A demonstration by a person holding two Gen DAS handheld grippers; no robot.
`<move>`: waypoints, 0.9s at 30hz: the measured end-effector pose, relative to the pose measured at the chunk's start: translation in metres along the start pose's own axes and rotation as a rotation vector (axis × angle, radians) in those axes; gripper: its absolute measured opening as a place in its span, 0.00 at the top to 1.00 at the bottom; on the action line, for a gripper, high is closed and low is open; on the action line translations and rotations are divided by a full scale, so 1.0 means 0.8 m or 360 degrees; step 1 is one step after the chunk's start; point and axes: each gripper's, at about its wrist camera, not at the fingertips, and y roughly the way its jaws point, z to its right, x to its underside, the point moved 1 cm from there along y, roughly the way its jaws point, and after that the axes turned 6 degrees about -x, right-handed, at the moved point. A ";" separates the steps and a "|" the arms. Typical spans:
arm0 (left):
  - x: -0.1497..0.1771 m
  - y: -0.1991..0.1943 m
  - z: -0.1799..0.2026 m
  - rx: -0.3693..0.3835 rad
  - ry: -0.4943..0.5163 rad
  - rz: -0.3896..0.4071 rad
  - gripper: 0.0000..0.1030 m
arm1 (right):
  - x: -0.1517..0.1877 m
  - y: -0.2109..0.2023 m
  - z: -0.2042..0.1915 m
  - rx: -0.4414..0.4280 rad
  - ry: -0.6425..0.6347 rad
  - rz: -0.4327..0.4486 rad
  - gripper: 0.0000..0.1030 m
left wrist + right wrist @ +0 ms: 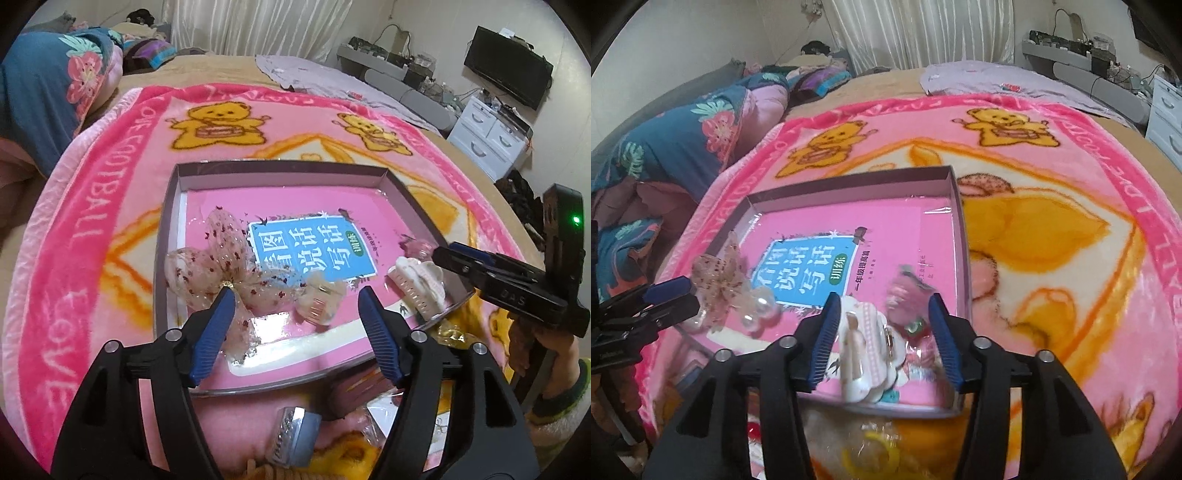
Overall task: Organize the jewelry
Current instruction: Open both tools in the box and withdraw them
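A shallow grey box (280,167) (849,181) with a pink book cover as its floor lies on the pink bear blanket (92,229). My left gripper (295,295) is open over the box's near edge. A dotted tulle bow (221,258) lies by its left finger, and a small pearly claw clip (319,301) lies loose between the fingers. My right gripper (883,299) is open too, with a white claw clip (864,343) (417,288) lying in the box between its pads and not pinched. The bow (718,275) and pearly clip (759,312) also show beside the left gripper (670,295).
Outside the box's near edge lie a silver-blue barrette (295,435) and plastic-wrapped pieces (875,454). More small wrapped items (908,295) sit in the box's right corner. A folded floral quilt (44,92) lies at the left, and white drawers (487,136) stand at the right.
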 end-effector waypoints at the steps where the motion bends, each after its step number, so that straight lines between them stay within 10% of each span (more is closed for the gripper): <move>1: -0.001 -0.005 -0.001 0.0007 -0.0014 0.0009 0.37 | 0.001 -0.008 -0.001 -0.0002 0.0001 0.0017 0.44; 12: 0.000 -0.054 -0.009 0.0029 -0.0128 0.0103 0.11 | 0.008 -0.064 -0.020 -0.0009 -0.0013 0.0136 0.16; 27: 0.014 -0.121 -0.033 -0.0041 -0.0241 0.0210 0.09 | 0.017 -0.127 -0.045 -0.0036 -0.0066 0.0270 0.08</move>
